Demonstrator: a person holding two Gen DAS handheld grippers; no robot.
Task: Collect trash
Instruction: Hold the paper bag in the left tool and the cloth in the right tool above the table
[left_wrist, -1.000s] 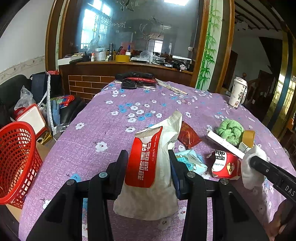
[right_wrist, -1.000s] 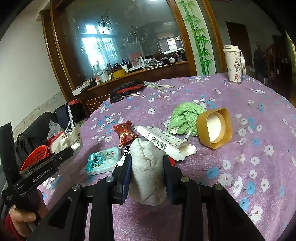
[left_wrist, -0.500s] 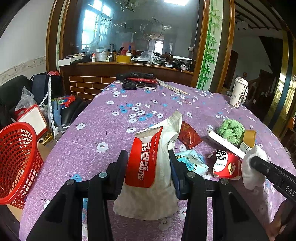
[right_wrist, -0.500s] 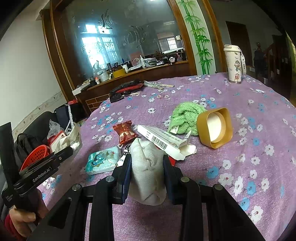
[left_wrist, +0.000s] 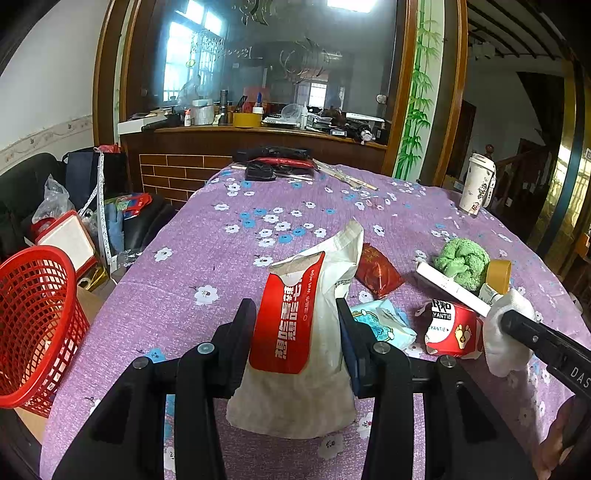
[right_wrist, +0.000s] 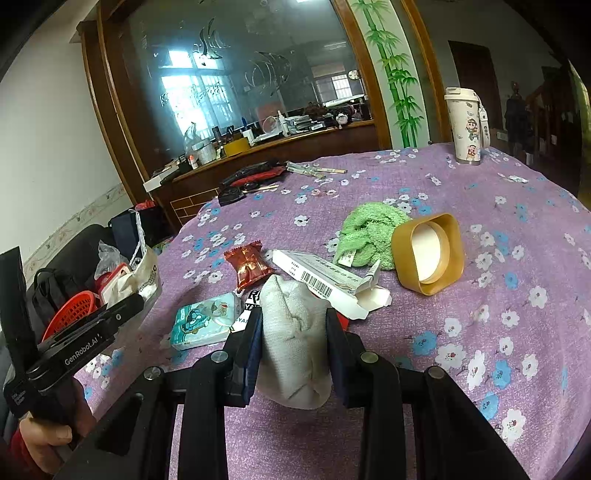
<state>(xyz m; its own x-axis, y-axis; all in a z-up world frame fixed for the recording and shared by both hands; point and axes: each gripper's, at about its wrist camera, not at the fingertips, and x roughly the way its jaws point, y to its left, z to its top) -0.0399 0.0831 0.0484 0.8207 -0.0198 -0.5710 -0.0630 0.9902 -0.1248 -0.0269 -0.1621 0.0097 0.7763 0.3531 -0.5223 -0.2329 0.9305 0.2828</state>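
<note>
My left gripper (left_wrist: 295, 317) is shut on a white wet-wipe pouch with a red label (left_wrist: 303, 332), held upright above the purple flowered tablecloth (left_wrist: 207, 258). My right gripper (right_wrist: 293, 325) is shut on a crumpled white cloth wad (right_wrist: 293, 343); that wad (left_wrist: 506, 336) also shows at the right of the left wrist view. On the cloth lie a red snack wrapper (right_wrist: 249, 264), a teal tissue pack (right_wrist: 201, 325), a red and white carton (left_wrist: 452, 328) and a long white box (right_wrist: 321, 282). A red mesh basket (left_wrist: 33, 325) stands off the table's left edge.
A green fuzzy cloth (right_wrist: 369, 230), a tan square container (right_wrist: 428, 253) on its side and a white tumbler (right_wrist: 465, 125) sit farther back. Black and red items (left_wrist: 277, 162) lie at the far edge. Bags and clutter (left_wrist: 74, 221) crowd the left floor. A hand (right_wrist: 44, 439) holds the left gripper.
</note>
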